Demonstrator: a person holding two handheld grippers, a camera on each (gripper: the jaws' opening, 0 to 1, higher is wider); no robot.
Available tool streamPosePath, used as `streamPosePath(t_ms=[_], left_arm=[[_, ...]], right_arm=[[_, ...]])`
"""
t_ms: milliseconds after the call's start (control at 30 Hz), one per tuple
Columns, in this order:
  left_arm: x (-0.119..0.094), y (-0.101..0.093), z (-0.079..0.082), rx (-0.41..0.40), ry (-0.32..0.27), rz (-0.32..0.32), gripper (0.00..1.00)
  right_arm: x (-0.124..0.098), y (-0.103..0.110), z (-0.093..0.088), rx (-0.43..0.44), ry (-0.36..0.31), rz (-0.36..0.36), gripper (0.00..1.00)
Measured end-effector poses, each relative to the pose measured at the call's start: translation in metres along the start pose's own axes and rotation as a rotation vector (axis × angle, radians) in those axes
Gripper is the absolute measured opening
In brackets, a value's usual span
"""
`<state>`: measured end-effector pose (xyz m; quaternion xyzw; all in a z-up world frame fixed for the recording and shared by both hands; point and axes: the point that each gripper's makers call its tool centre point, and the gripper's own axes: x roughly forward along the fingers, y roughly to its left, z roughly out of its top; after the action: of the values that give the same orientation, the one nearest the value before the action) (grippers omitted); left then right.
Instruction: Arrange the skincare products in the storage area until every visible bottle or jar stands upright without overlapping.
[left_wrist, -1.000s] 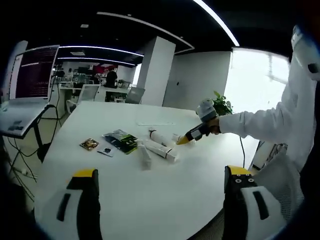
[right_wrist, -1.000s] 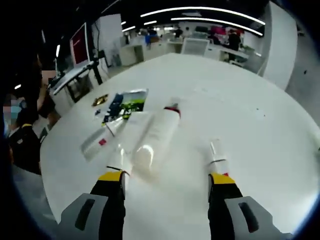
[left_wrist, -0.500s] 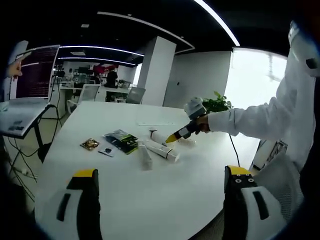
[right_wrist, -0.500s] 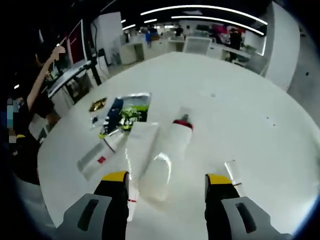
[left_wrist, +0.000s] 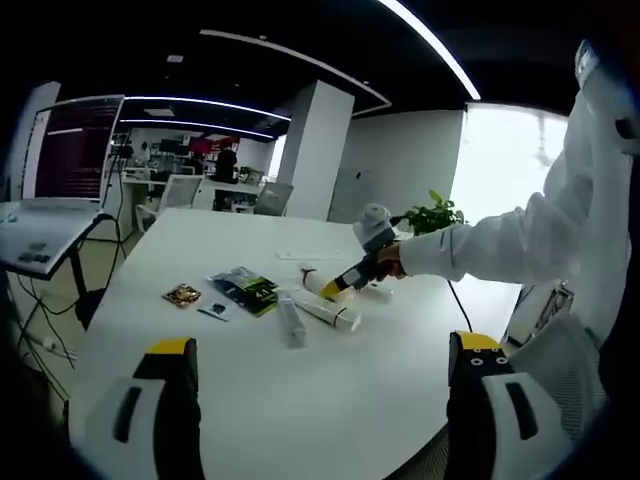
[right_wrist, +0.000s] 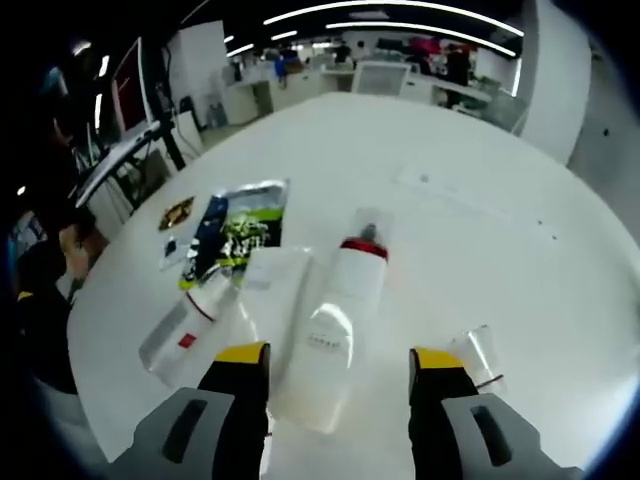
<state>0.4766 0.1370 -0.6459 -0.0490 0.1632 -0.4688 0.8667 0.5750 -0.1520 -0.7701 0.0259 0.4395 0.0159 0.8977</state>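
Observation:
Several white skincare products lie flat on the white table (left_wrist: 250, 400). In the right gripper view, a white bottle with a red band (right_wrist: 340, 320) lies lengthwise, its near end between the jaws of my right gripper (right_wrist: 340, 356), which is open and wider than the bottle. A flat white tube (right_wrist: 280, 290) lies just left of the bottle. Further left is a slim tube with a red band (right_wrist: 185, 322). A small clear bottle (right_wrist: 476, 350) lies to the right. In the left gripper view, the right gripper (left_wrist: 335, 287) hovers over the tubes (left_wrist: 325, 310). My left gripper (left_wrist: 323, 345) is open and holds nothing.
Green-and-black sachets (right_wrist: 240, 225) and a small gold packet (right_wrist: 177, 212) lie beyond the tubes. A monitor on a stand (left_wrist: 75, 145) is off the table's left side, and a plant (left_wrist: 435, 212) beyond its far edge. A white-sleeved arm (left_wrist: 500, 245) reaches in from the right.
The right gripper has moved left over the lying products. The red-banded bottle now sits centred between its jaws. The left gripper has barely moved.

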Motion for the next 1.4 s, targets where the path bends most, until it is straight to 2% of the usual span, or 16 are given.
streamPosePath(t_ms=[167, 367, 467, 533, 600, 900, 1400], left_arm=[[-0.001, -0.004, 0.001, 0.006, -0.001, -0.005, 0.99], [-0.002, -0.007, 0.002, 0.005, -0.004, -0.004, 0.99], [-0.002, -0.007, 0.001, 0.007, -0.002, -0.004, 0.99], [-0.002, -0.007, 0.001, 0.006, -0.001, -0.004, 0.99], [-0.002, -0.007, 0.001, 0.004, 0.001, -0.003, 0.99], [-0.001, -0.007, 0.001, 0.002, 0.006, -0.002, 0.99], [-0.001, -0.009, -0.002, 0.001, 0.022, -0.008, 0.99]], right_arm=[[0.006, -0.007, 0.001, 0.011, 0.01, -0.046, 0.56], [0.006, -0.007, -0.003, 0.0, 0.031, -0.051, 0.56], [0.008, -0.005, -0.013, -0.025, 0.075, -0.059, 0.55], [0.01, -0.005, -0.023, -0.097, 0.13, -0.071, 0.52], [0.01, -0.002, -0.018, -0.051, 0.093, -0.064, 0.48], [0.016, 0.0, -0.015, -0.084, 0.079, -0.043, 0.41], [0.022, -0.008, -0.007, -0.104, 0.053, -0.025, 0.41]])
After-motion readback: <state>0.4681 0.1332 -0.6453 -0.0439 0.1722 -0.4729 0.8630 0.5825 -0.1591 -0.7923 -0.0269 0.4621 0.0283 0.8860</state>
